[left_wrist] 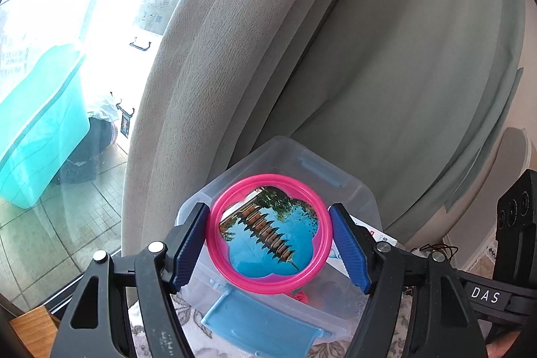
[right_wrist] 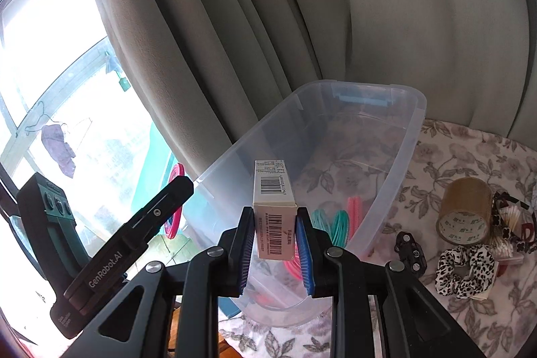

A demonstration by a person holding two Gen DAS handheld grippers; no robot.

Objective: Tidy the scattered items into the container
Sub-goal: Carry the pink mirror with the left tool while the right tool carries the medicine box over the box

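Scattered items are being gathered into the clear plastic container (left_wrist: pixel 288 163), and both grippers are carrying one toward it.

Through the left wrist camera, the left gripper (left_wrist: pixel 270 244) is clamping a round pink-rimmed mirror (left_wrist: pixel 269 234) by its edges, the blue pads (left_wrist: pixel 189 244) pressing on either side of the rim. The mirror is hanging over the container, which is sitting on a floral tablecloth (left_wrist: pixel 188 314) with its blue latch (left_wrist: pixel 261 324) flopped toward the camera. The mirror is blocking most of the container's inside, so its contents are barely showing here, apart from a pink scrap under the rim. Judging by this, the step in hand is the drop-off: the next move is calling for lowering the mirror past the wall and then releasing it. Beyond the curtain (left_wrist: pixel 302 39), the window is glaring too brightly to read much outside.

Through the right wrist camera, the right gripper (right_wrist: pixel 274 244) is squeezing a small barcoded box (right_wrist: pixel 273 213), held upright over the near end of the container (right_wrist: pixel 396 156). Inside, pink and teal combs (right_wrist: pixel 339 220) are lying on the bottom, partly hidden behind the box and the fingers. Still waiting on the tablecloth (right_wrist: pixel 436 140), well apart from the container, are a roll of tape (right_wrist: pixel 465 210), a spotted scrunchie (right_wrist: pixel 465 270), a small black object (right_wrist: pixel 409 250) I cannot identify, and a cluttered pile at the right edge that is cut off.
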